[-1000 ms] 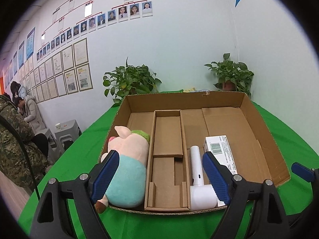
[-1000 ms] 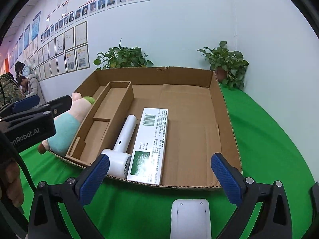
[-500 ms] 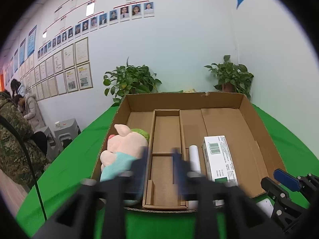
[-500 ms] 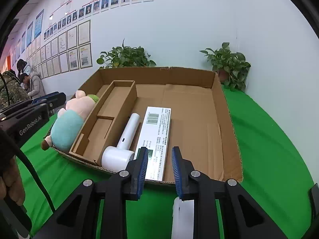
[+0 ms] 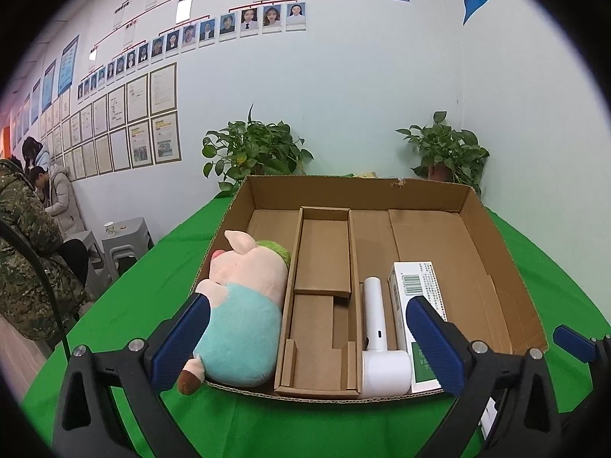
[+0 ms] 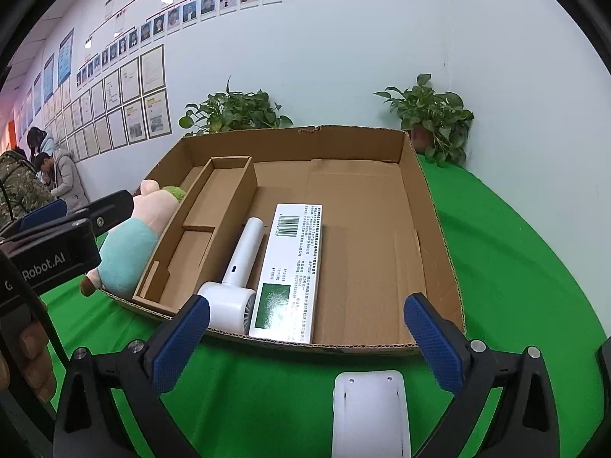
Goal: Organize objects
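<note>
A shallow cardboard box (image 5: 496, 236) (image 6: 431, 206) lies on the green table. In it lie a plush pig (image 5: 244, 305) (image 6: 133, 236) at the left, a cardboard divider insert (image 5: 320, 297) (image 6: 206, 229), a white hair dryer (image 5: 378, 339) (image 6: 236, 274) and a white-and-green carton (image 5: 416, 294) (image 6: 294, 267). My left gripper (image 5: 305, 347) is open and empty just before the box's near edge. My right gripper (image 6: 305, 343) is open and empty before the near edge, above a white flat object (image 6: 368, 408) on the cloth.
Two potted plants (image 5: 252, 152) (image 5: 446, 152) stand behind the box against the wall. People sit by grey stools (image 5: 122, 236) off the table's left side. Green cloth (image 6: 534, 267) extends right of the box.
Both grippers were open a second ago, closed half a second ago, and are wide open again now. The objects in the box have not moved.
</note>
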Motion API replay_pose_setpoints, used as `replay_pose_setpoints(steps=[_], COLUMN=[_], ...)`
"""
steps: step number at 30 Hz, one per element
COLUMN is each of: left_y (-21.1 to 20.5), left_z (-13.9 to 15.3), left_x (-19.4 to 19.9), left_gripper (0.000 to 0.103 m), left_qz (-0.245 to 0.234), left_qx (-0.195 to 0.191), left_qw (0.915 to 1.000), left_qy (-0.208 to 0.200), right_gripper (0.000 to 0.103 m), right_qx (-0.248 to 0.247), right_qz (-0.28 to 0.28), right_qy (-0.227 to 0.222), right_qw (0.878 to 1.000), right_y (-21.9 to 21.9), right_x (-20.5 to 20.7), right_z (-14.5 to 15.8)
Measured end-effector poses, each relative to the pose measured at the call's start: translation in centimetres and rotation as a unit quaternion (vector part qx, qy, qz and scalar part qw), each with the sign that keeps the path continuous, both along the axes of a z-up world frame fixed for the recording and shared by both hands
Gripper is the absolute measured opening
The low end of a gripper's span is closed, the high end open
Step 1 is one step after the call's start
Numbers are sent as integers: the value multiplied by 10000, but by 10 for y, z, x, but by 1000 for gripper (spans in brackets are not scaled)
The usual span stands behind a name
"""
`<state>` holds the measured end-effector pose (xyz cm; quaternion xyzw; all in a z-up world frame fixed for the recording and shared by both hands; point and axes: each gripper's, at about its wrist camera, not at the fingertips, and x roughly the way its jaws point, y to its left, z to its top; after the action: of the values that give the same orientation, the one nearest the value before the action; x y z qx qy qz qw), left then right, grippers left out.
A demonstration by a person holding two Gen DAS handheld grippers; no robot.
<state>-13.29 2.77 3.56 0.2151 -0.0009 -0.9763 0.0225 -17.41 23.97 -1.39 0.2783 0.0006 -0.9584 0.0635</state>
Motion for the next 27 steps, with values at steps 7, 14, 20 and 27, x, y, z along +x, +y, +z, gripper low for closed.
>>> replay_pose_setpoints(steps=[7, 14, 20, 27], left_y=[6, 9, 14, 29], left_z=[0, -3, -9, -35], left_x=[0, 1, 2, 0], left_gripper=[102, 102, 102, 102], left_qz=[-50, -140, -440, -1088], left_qx=[-140, -107, 52, 282], left_qw=[9999, 9997, 9985, 9890], left_qy=[-39, -165, -312, -958], right_gripper=[102, 103, 103, 103], right_qx=[-120, -381, -358, -555], right_qz=[95, 403, 1251, 1366], right_qy=[71, 242, 195, -809], right_qw=[9999, 9982, 9913, 9858], right_y=[4, 8, -2, 14], right_x=[9, 21, 48, 66], right_z=[0, -1, -16, -68])
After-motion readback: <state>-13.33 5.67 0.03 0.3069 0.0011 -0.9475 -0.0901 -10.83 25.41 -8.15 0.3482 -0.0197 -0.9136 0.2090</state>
